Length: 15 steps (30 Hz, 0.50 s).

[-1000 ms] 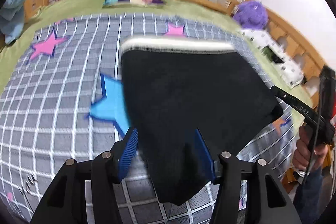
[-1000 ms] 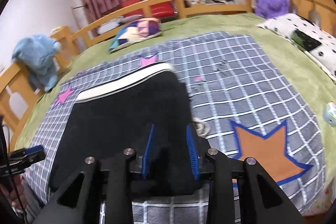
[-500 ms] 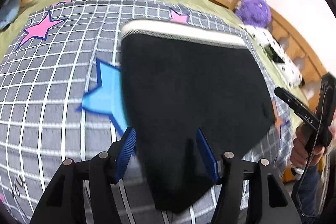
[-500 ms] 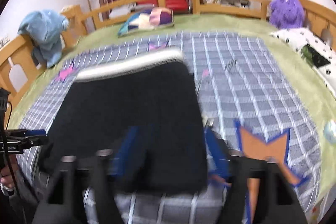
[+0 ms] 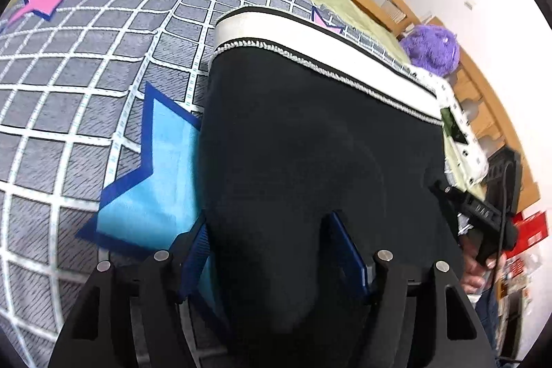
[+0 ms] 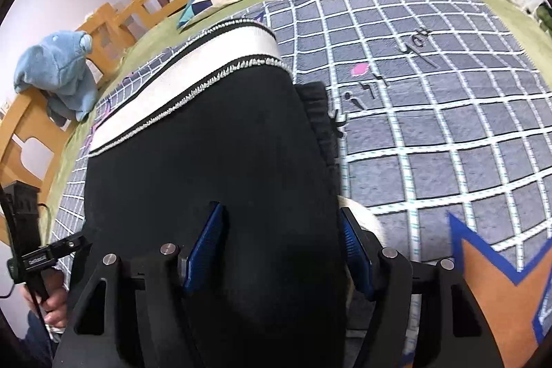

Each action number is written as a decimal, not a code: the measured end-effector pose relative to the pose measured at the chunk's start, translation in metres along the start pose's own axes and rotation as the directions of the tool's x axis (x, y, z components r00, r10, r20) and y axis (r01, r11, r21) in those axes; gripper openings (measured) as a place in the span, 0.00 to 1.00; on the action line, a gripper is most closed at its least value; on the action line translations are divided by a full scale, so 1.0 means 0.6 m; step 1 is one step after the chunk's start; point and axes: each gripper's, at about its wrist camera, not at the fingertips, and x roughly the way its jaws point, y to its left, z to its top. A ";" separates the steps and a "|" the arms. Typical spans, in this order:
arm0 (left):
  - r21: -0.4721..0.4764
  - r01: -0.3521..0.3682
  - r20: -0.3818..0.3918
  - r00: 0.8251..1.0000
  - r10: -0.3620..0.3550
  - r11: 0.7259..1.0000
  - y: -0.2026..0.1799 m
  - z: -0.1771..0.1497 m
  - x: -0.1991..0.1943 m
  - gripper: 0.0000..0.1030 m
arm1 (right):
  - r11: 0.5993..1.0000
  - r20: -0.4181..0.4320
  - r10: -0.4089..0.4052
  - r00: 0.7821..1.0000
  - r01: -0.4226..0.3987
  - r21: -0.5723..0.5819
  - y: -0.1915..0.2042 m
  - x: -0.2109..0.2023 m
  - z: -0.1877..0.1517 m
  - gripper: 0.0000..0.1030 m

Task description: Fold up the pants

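— Where are the pants (image 5: 310, 140)?
— Spread on the checked blanket (image 5: 86, 64) on the bed, white waistband (image 6: 193, 71) at the far end.
— And the jaws?
— Left gripper (image 5: 272, 250) and right gripper (image 6: 279, 247) both stand apart, black cloth lying between the blue pads (no pinch visible)

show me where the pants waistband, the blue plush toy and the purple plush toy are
pants waistband (image 6: 193, 64), right wrist view, middle of white band
blue plush toy (image 6: 57, 71), right wrist view, its body
purple plush toy (image 5: 433, 49), left wrist view, its fuzzy body

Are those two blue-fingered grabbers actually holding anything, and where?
Black pants. Left gripper and right gripper each have the near, leg-end fabric between their fingers; whether they pinch it cannot be told.
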 end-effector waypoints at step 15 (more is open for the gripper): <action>0.040 0.049 0.028 0.998 -0.050 0.998 -0.027 0.027 -0.047 0.15 | 0.994 0.076 0.055 0.996 -0.061 0.086 -0.005 -0.048 0.000 0.27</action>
